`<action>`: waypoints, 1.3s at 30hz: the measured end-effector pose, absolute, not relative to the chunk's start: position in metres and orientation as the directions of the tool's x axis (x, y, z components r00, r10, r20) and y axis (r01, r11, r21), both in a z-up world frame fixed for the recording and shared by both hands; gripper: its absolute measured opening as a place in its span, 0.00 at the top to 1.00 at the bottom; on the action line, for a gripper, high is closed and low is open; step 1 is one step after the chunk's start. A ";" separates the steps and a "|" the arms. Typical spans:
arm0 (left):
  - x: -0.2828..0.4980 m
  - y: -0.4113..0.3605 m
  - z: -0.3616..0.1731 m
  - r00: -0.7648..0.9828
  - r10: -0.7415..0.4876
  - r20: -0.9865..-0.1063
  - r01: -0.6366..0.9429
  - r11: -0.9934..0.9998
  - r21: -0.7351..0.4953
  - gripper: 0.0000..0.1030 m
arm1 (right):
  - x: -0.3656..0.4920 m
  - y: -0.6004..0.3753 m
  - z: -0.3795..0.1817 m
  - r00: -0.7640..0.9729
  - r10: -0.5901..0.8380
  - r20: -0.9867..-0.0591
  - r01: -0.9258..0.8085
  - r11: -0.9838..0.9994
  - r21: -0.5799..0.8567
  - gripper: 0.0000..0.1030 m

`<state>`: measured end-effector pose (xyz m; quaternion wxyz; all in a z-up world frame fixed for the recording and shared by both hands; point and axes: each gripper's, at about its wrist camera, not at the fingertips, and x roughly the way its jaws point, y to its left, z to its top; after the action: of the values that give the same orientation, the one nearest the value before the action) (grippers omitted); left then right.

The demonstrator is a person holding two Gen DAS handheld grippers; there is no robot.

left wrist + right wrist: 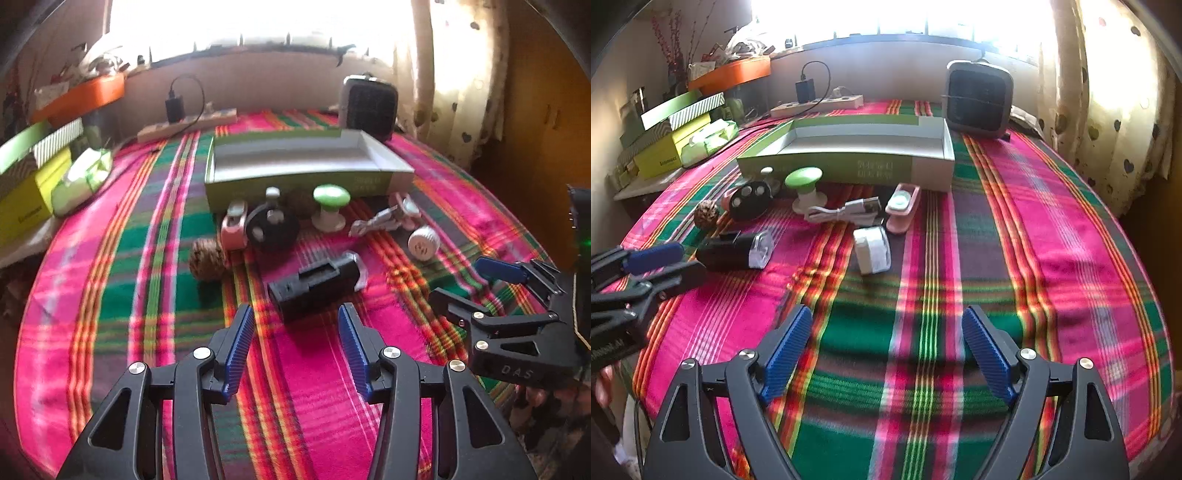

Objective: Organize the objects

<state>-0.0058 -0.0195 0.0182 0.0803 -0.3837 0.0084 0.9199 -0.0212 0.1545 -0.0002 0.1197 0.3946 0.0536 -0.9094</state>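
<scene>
An open green-and-white cardboard box (369, 155) (945, 147) lies at the back of the plaid cloth. In front of it lie a black flashlight (314, 286) (733, 249), a pinecone (207, 258) (706, 213), a black round object (273, 229) (750, 201), a green-topped knob (330, 206) (804, 188), a pink case (233, 229) (903, 206), a white cable (380, 221) (846, 212) and a white plug (424, 242) (871, 249). My left gripper (295, 325) (670, 264) is open just short of the flashlight. My right gripper (886, 325) (461, 280) is open over bare cloth.
A grey heater (369, 105) (979, 98) stands behind the box. A power strip with a black charger (184, 123) (816, 99) lies at the back. Stacked green and yellow boxes (33, 177) (672, 136) and an orange tray (81, 98) (733, 75) sit at the left. A curtain (1108, 92) hangs at right.
</scene>
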 end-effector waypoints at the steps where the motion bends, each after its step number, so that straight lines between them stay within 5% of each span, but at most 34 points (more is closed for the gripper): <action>1: -0.008 -0.020 0.020 -0.694 0.147 -0.705 -0.161 -0.986 -0.047 0.55 | -0.024 0.154 0.001 -0.661 -0.173 -0.730 0.261 -0.965 -0.008 0.19; 18: -0.039 -0.014 0.016 -0.641 0.235 -0.730 -0.278 -0.958 -0.064 0.55 | -0.057 0.147 0.003 -0.623 -0.200 -0.756 0.307 -0.952 -0.002 0.46; 28: -0.035 -0.011 0.016 -0.622 0.259 -0.739 -0.302 -0.950 -0.079 0.55 | -0.057 0.148 0.002 -0.615 -0.210 -0.760 0.329 -0.944 -0.005 0.80; 39: -0.031 0.010 0.012 -0.575 0.305 -0.759 -0.357 -0.928 -0.102 0.55 | -0.049 0.163 0.003 -0.618 -0.216 -0.756 0.312 -0.950 0.016 0.81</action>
<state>-0.0313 0.0100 0.0117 0.1866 -0.4216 0.0312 0.8868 -0.0492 0.1629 0.0027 0.1471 0.4116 0.0584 -0.8975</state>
